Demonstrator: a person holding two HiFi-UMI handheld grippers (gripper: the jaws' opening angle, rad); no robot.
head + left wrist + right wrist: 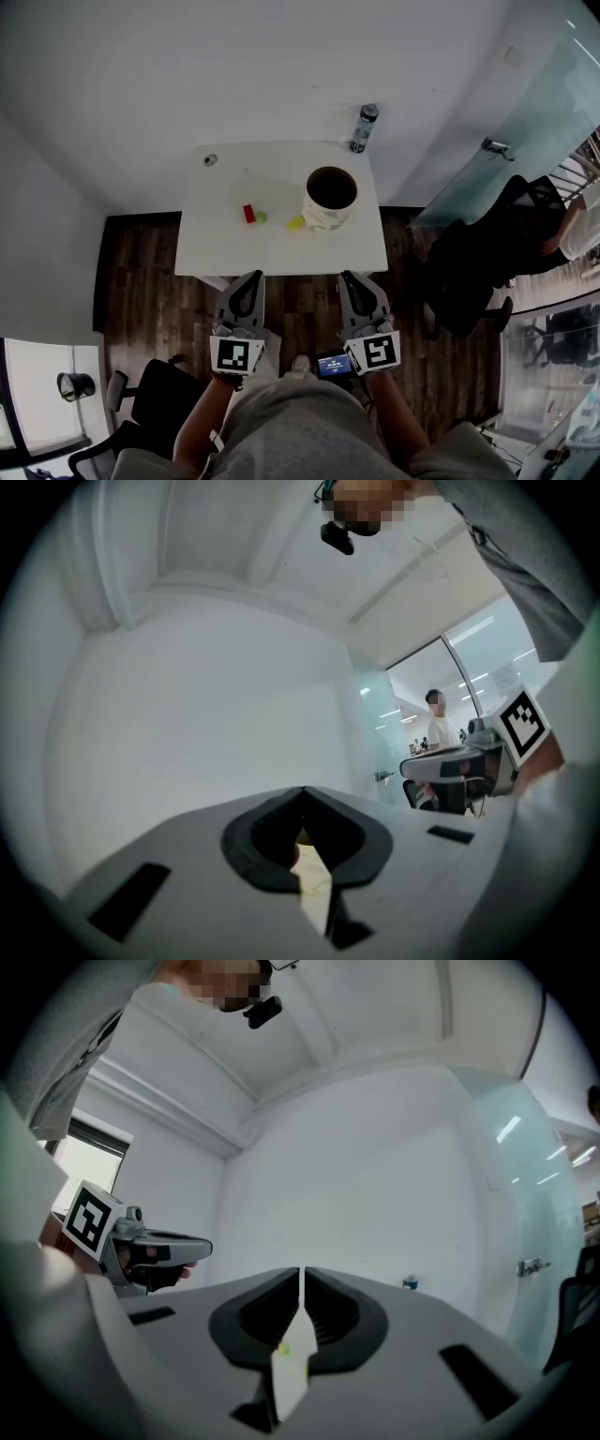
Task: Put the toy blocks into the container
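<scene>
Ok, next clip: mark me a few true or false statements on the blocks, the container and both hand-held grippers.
1. The red block, green block and yellow block lie on the table. True.
2. The yellow block is inside the container. False: it lies on the table beside it.
3. The left hand-held gripper holds the red block. False: it is shut, empty and short of the table.
4. The right hand-held gripper is shut. True.
</scene>
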